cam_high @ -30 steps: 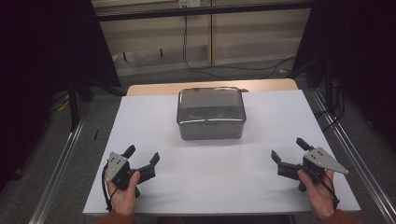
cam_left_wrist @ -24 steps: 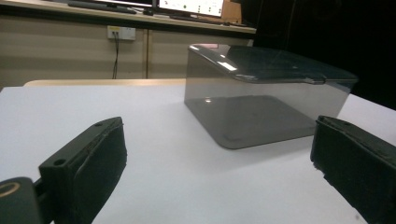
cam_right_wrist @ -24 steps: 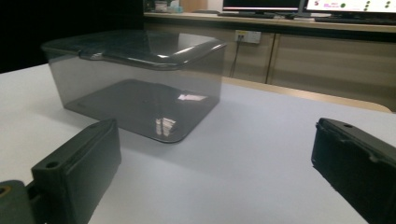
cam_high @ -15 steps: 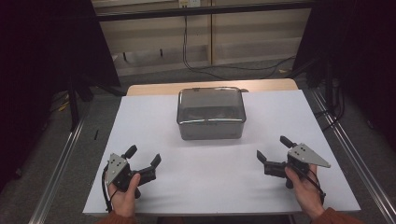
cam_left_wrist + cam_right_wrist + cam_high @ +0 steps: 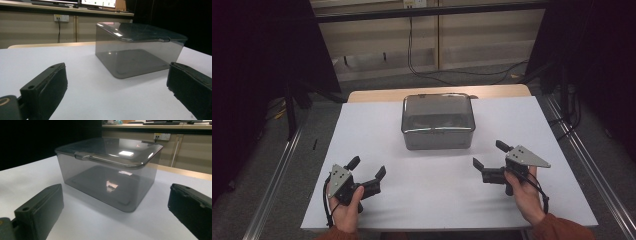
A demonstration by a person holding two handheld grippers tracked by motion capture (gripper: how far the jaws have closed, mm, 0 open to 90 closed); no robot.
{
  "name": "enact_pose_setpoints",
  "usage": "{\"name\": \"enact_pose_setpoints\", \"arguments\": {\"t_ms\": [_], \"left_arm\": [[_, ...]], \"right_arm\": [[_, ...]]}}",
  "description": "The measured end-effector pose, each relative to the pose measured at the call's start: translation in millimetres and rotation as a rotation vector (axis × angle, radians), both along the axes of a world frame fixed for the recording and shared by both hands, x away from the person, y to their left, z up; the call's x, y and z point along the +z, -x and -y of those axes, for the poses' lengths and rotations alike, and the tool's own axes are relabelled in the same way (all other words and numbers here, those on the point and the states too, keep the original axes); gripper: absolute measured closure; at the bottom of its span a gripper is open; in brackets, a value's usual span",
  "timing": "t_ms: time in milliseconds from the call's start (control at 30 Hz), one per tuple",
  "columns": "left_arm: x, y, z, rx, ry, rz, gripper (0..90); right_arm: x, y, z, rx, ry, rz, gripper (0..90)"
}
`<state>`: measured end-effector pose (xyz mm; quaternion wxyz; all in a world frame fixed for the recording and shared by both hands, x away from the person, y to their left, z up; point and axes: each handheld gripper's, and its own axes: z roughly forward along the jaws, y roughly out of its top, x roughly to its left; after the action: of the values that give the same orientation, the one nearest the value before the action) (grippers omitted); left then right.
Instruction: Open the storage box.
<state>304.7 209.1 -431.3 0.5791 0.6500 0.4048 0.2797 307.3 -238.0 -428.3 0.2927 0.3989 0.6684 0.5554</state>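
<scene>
Jaws spread wide on both grippers, nothing between them. Left gripper point(image 5: 367, 171) low over the near left part of the table point(image 5: 362, 130), held in a hand point(image 5: 346, 210), pointed forward and toward the middle. Right gripper point(image 5: 490, 155) over the near right part, held in the other hand point(image 5: 524, 195), grey plate on top, jaws aimed left toward the box. Box point(image 5: 438, 121) at the table's far middle: smoky, see-through plastic, lid shut, clasp at the front rim, standing flat and upright. Empty inside, as far as can be told. Well apart from both grippers. Seen ahead between the jaws in the left gripper view point(image 5: 137, 47) and, nearer, in the right gripper view point(image 5: 110, 170).
</scene>
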Motion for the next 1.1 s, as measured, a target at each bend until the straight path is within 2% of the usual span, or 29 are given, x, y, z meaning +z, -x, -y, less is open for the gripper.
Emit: {"name": "enact_pose_setpoints", "arguments": {"t_ms": [67,133,233,300,400,567,733,833,933,1000,1100], "left_arm": [[0.1,0.2,1.2,-0.007,0.005,0.0,3.1],[0.5,0.6,0.8,-0.01,0.004,0.0,3.1],[0.6,1.0,-1.7,-0.002,0.01,-0.002,3.1],[0.6,0.7,-2.9,0.001,-0.003,-0.006,3.1],[1.0,0.9,-2.5,-0.004,0.007,-0.006,3.1],[1.4,1.8,-2.7,0.001,0.003,-0.008,3.2],[2.5,3.0,-3.1,-0.005,-0.014,-0.015,3.2],[2.3,2.8,-2.4,-0.01,-0.022,-0.017,3.1],[2.3,2.7,-2.2,-0.015,-0.027,-0.016,3.1],[2.3,2.7,-2.3,-0.015,-0.031,-0.015,3.2],[1.8,2.2,-1.6,-0.013,-0.032,-0.018,3.1]], "right_arm": [[1.6,-2.2,-3.5,0.001,0.001,-0.001,0.1],[3.3,-4.7,-6.9,0.005,0.017,0.024,1.0],[5.7,-8.2,-11.9,-0.002,0.034,0.032,1.1],[7.6,-11.4,-15.1,0.011,0.037,0.034,0.8],[10.0,-16.4,-20.6,0.031,0.056,0.041,0.3],[12.0,-26.2,-31.2,0.061,0.077,0.035,0.8],[14.8,-33.8,-41.7,0.088,0.092,0.048,0.9],[16.7,-36.3,-48.1,0.098,0.12,0.054,0.9],[19.8,-41.8,-53.7,0.102,0.155,0.08,1.6],[20.0,-43.0,-54.9,0.104,0.157,0.079,1.6],[20.4,-45.7,-59.3,0.1,0.208,0.103,1.6]]}}
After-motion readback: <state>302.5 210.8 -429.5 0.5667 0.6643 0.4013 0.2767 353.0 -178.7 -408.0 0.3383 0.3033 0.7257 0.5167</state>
